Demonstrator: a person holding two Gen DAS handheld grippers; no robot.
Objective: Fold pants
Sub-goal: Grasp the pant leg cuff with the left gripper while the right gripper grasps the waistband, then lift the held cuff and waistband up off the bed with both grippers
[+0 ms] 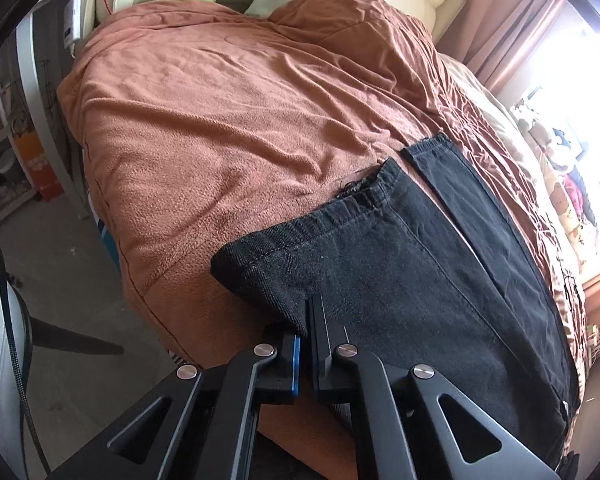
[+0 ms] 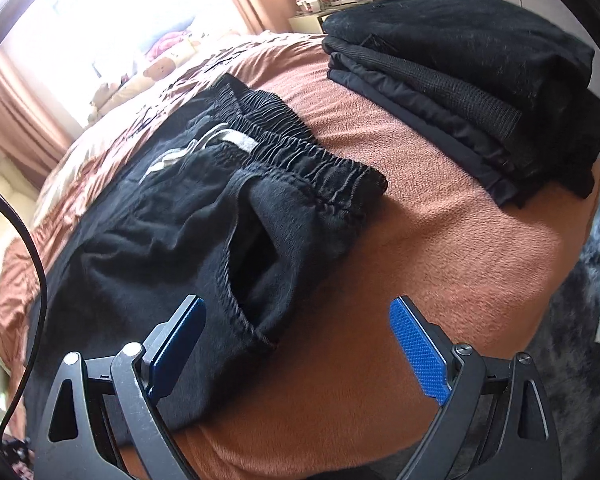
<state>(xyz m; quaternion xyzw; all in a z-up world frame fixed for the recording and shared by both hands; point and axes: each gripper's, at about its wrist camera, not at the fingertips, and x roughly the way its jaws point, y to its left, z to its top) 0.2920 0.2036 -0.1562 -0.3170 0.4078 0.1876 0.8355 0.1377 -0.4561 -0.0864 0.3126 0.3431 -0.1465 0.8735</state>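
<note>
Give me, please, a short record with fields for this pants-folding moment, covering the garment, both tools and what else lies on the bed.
surface: bed with a brown blanket
garment: black pants laid flat, elastic waistband and drawstring showing
left tool: shut on the hem corner of a pant leg
right tool: open, hovering by the pocket side near the waistband, gripping nothing
other items: stack of folded dark clothes beyond the waistband, apart from the pants
fold status: not yet folded

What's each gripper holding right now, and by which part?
Left gripper pinches the pants at a leg's hem corner. Right gripper is open, holding nothing.
</note>
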